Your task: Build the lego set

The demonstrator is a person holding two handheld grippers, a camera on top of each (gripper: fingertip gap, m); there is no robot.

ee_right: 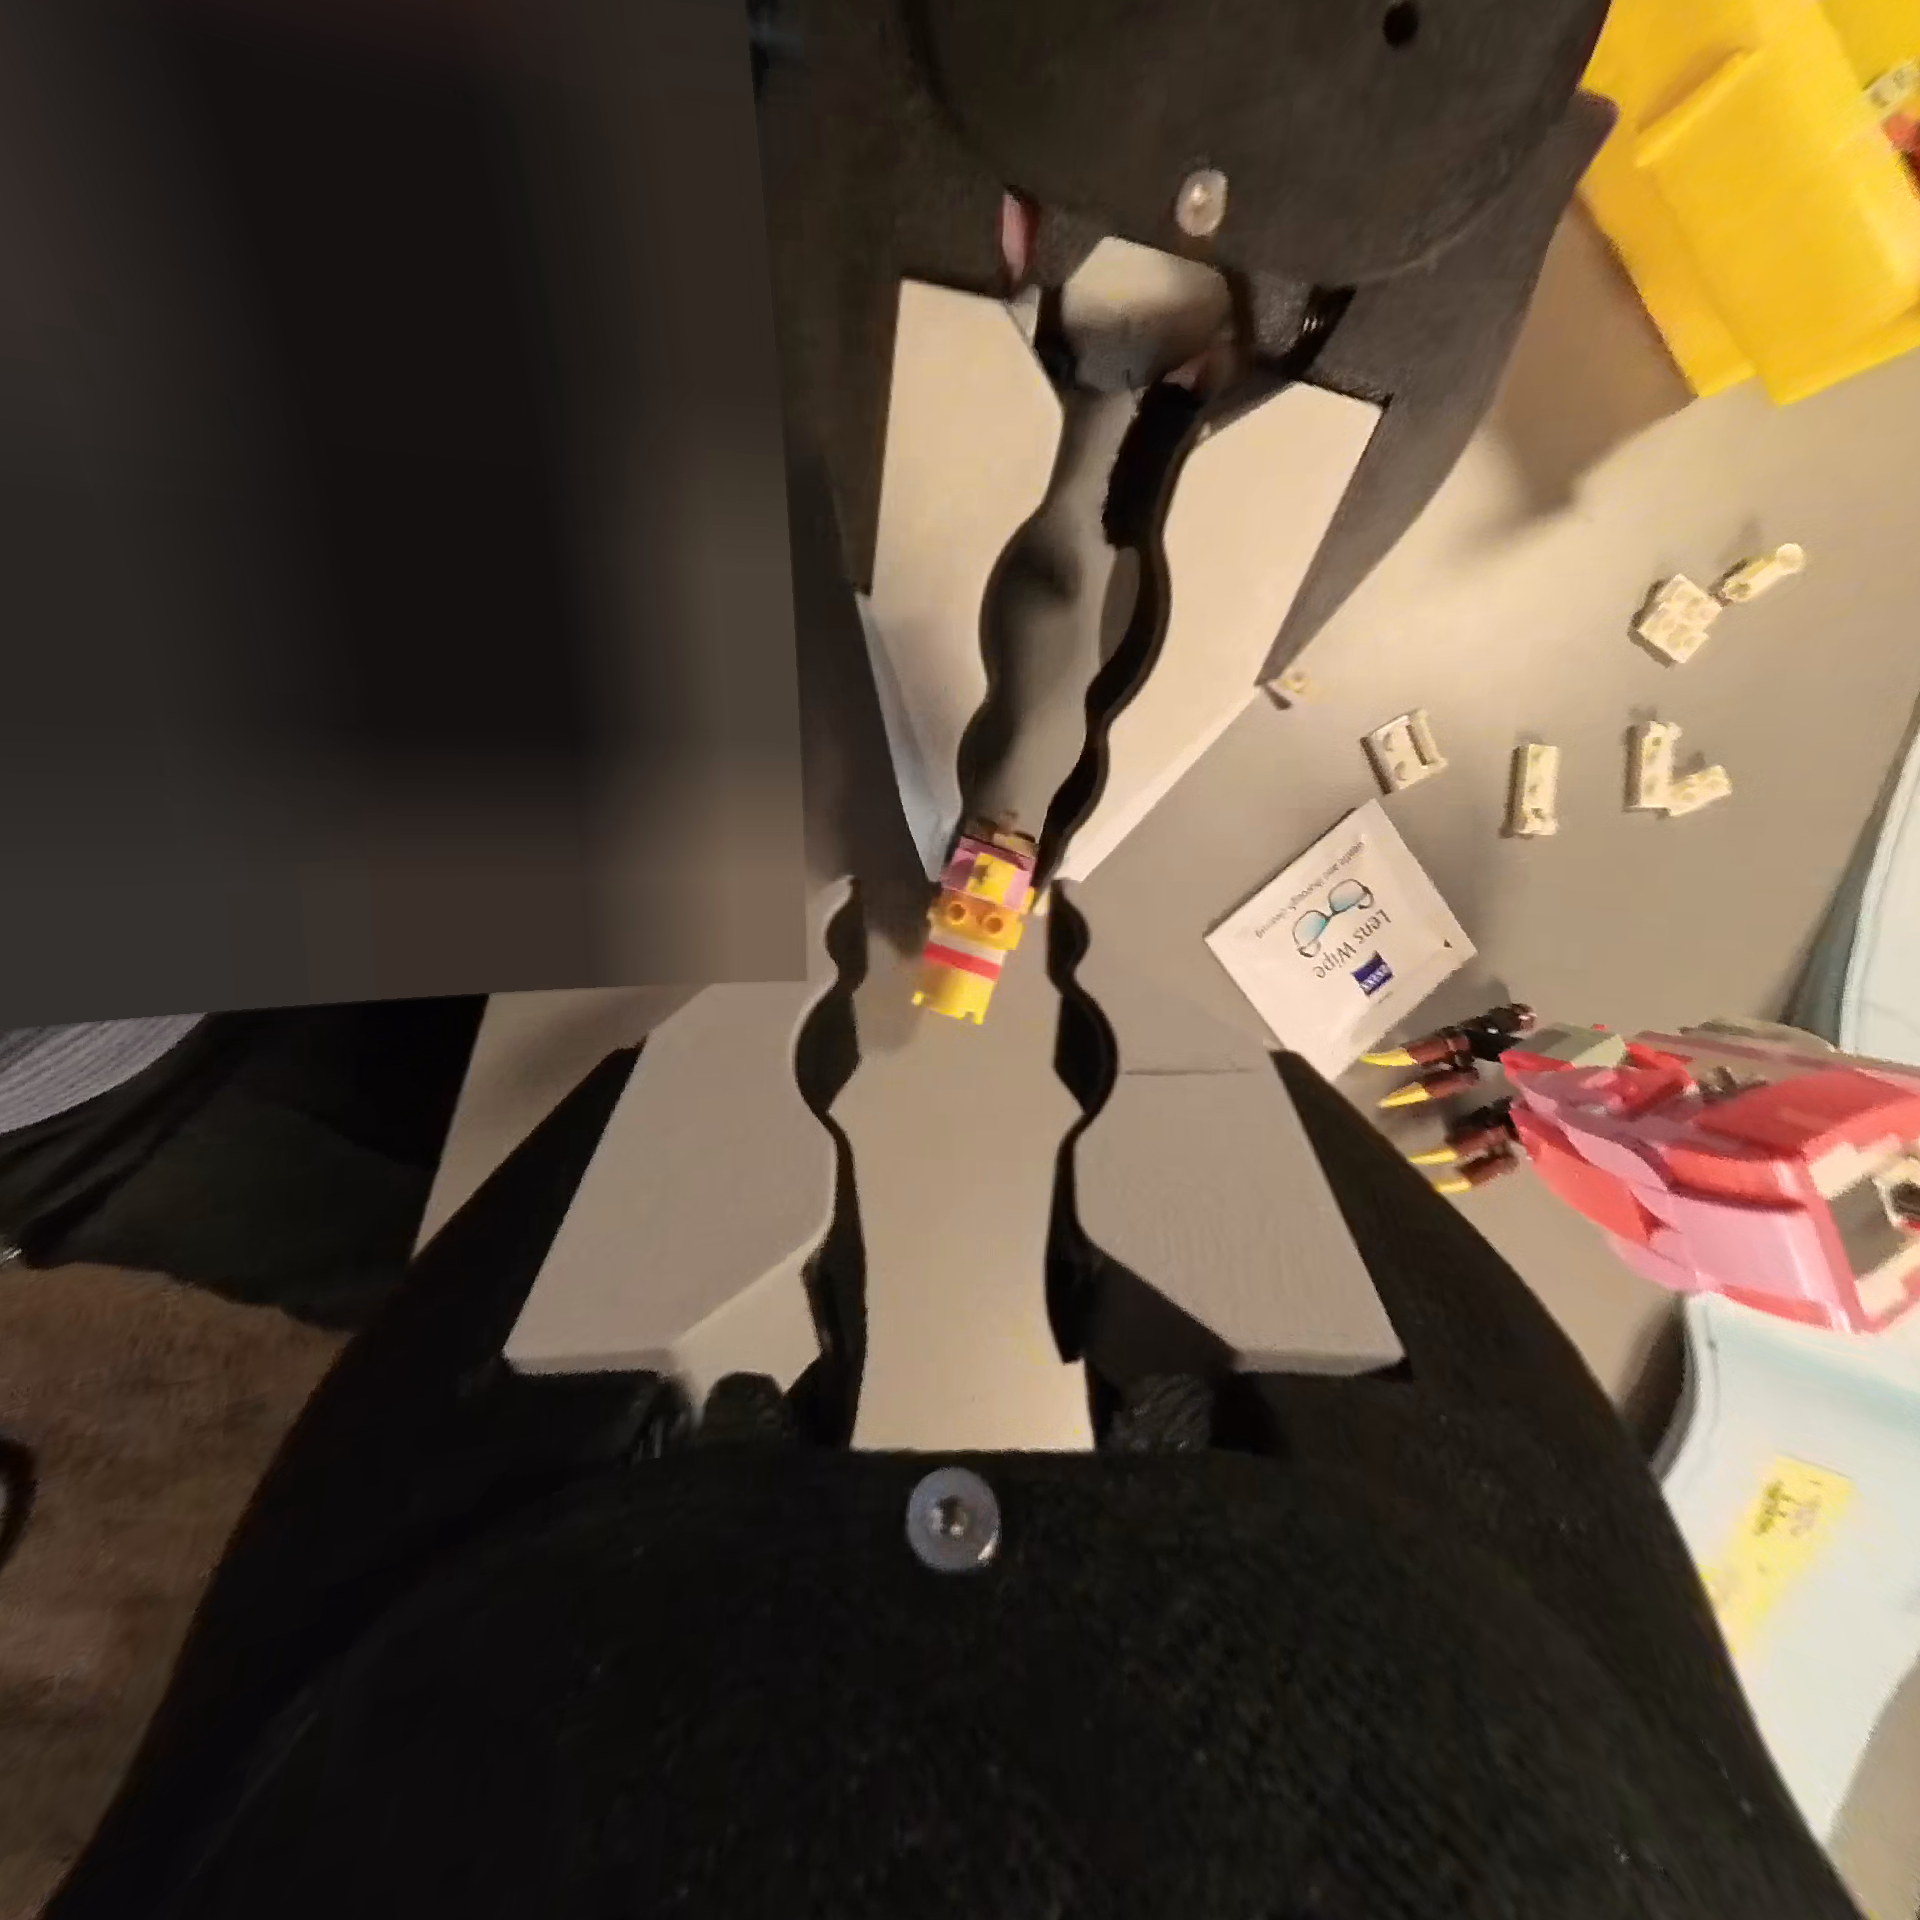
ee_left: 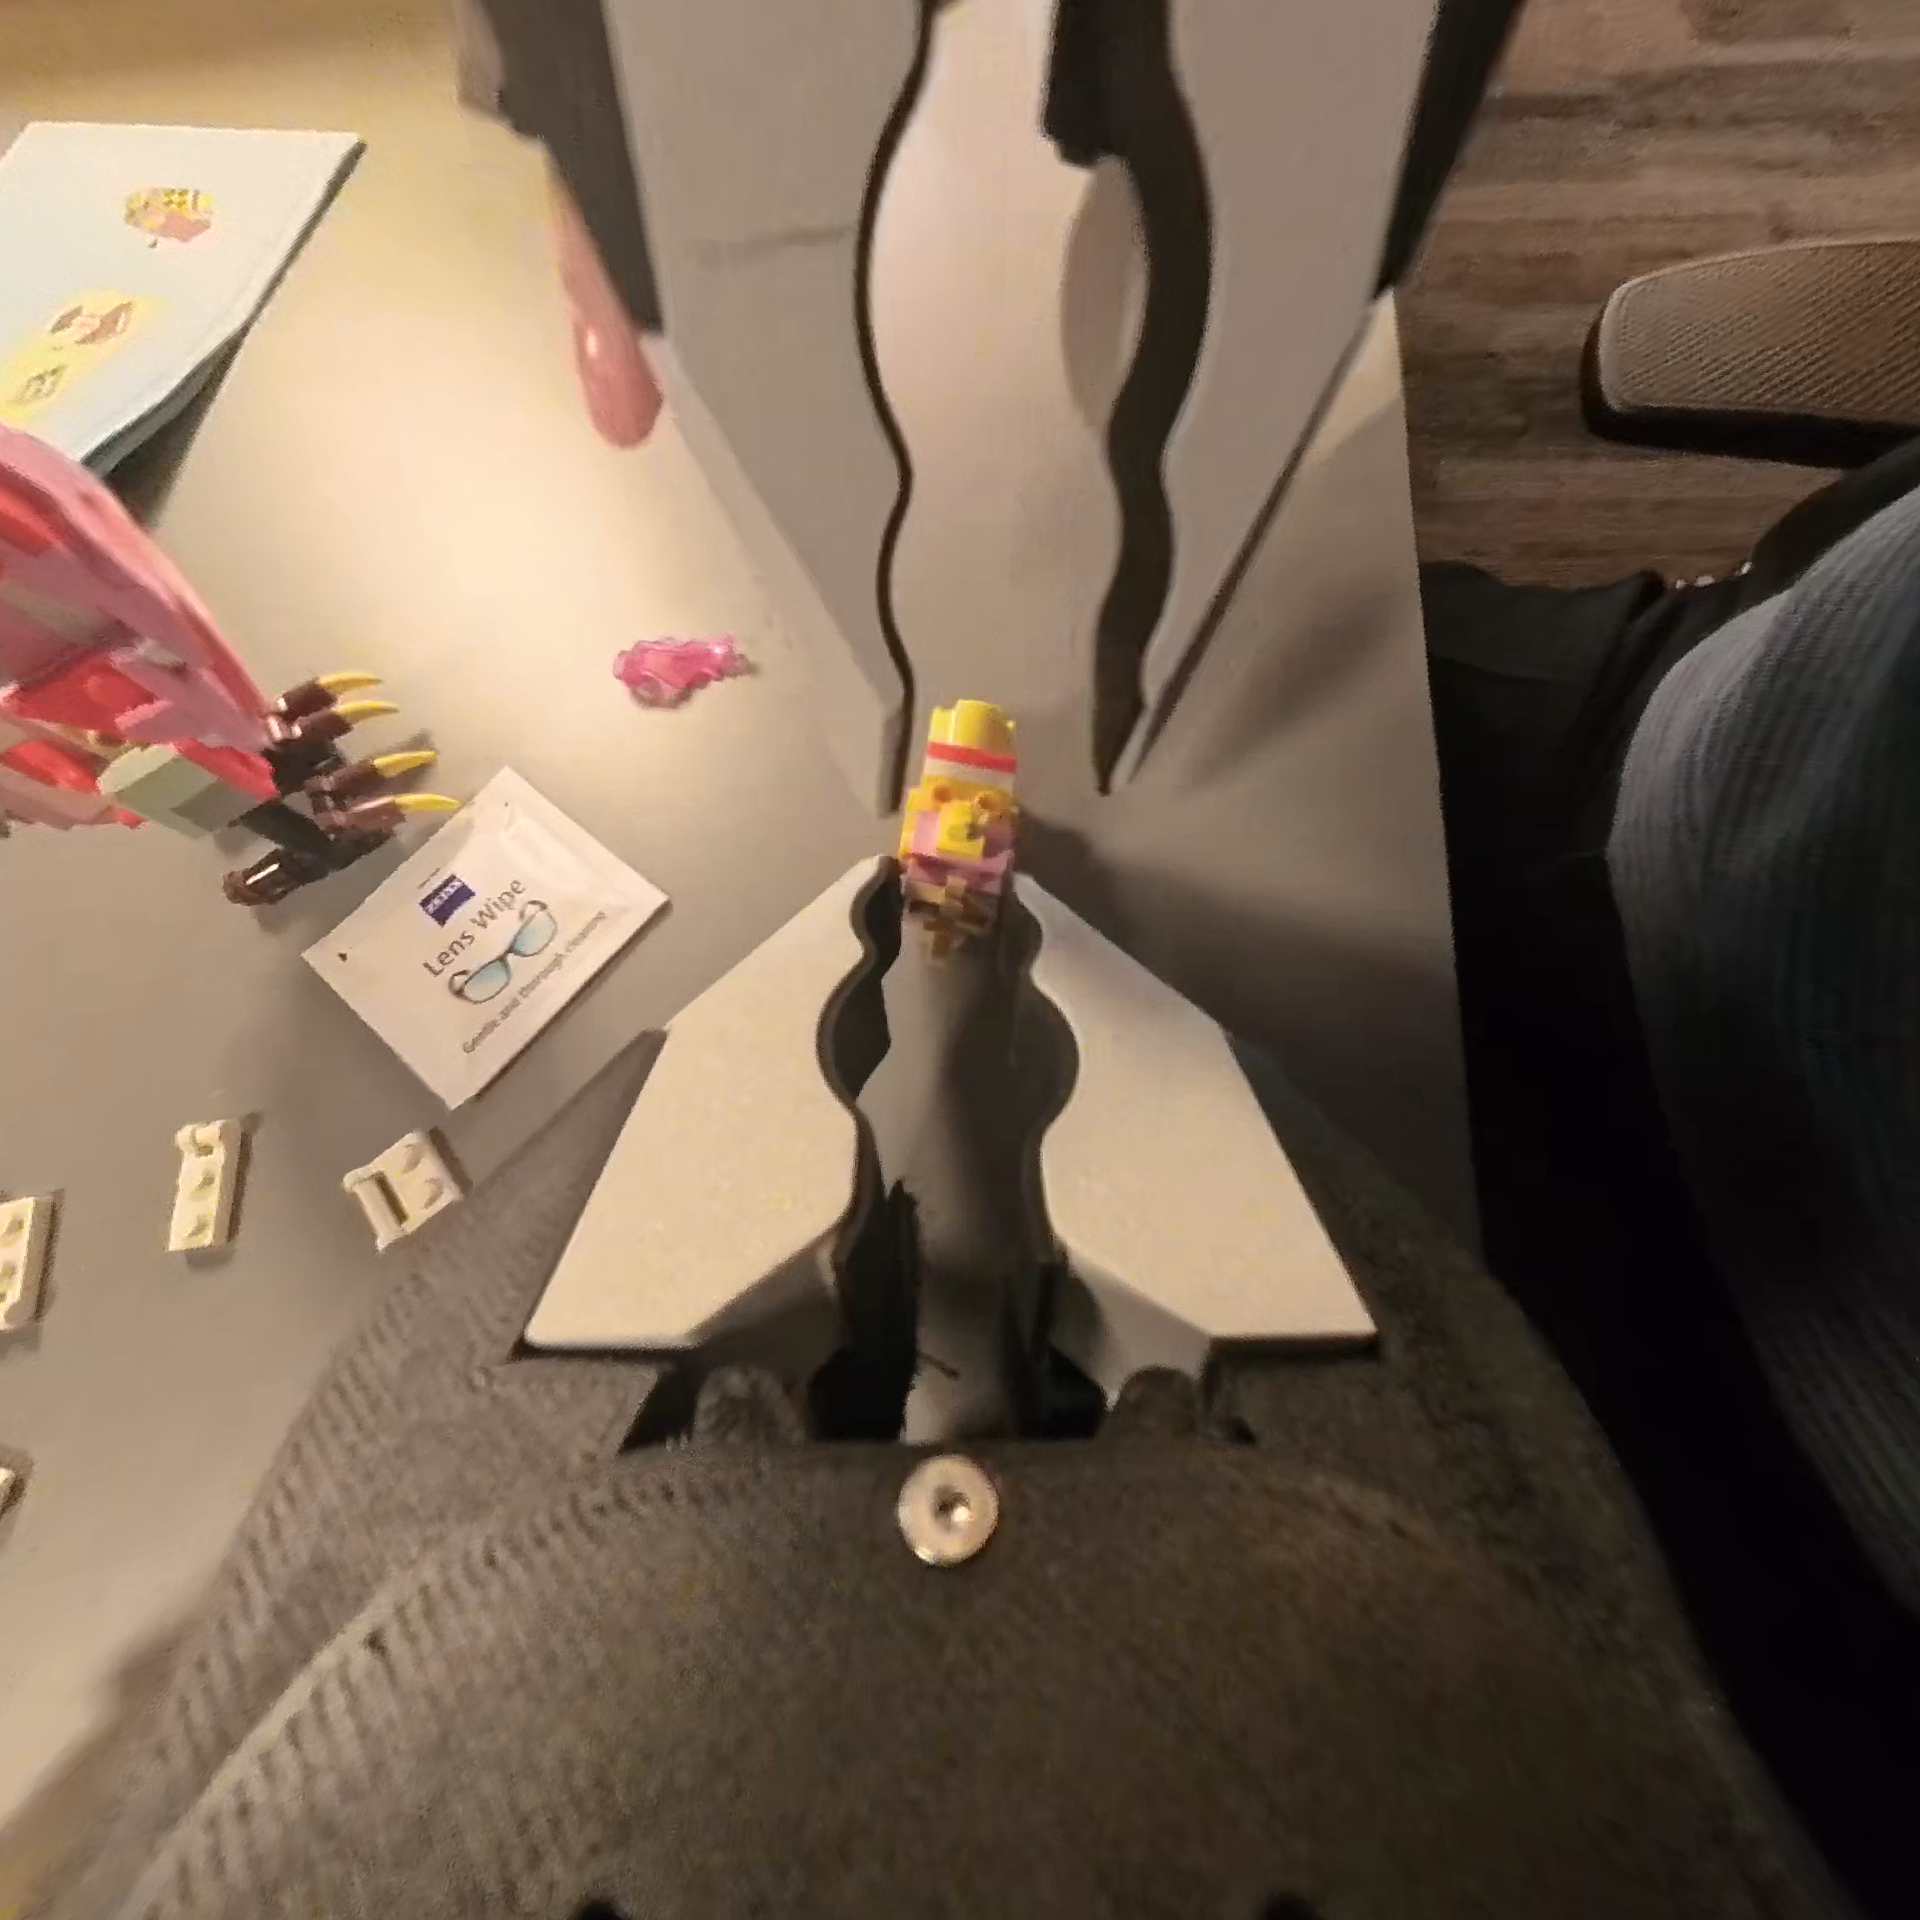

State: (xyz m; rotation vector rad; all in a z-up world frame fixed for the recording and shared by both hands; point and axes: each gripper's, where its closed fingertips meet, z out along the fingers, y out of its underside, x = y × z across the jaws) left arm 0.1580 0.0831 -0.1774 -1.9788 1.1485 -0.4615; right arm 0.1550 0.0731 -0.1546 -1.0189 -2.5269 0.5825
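Left wrist view: my left gripper (ee_left: 961,914) is clamped on the tan base of a small yellow, pink and red brick-built piece (ee_left: 968,821), with the right gripper's fingers (ee_left: 888,623) spread apart beyond it above the grey table (ee_left: 468,540). I also see a translucent pink piece (ee_left: 675,665). Right wrist view: my right gripper (ee_right: 951,935) stands open, pads clear of the same piece (ee_right: 977,935); only here I get the yellow plastic bin (ee_right: 1745,187).
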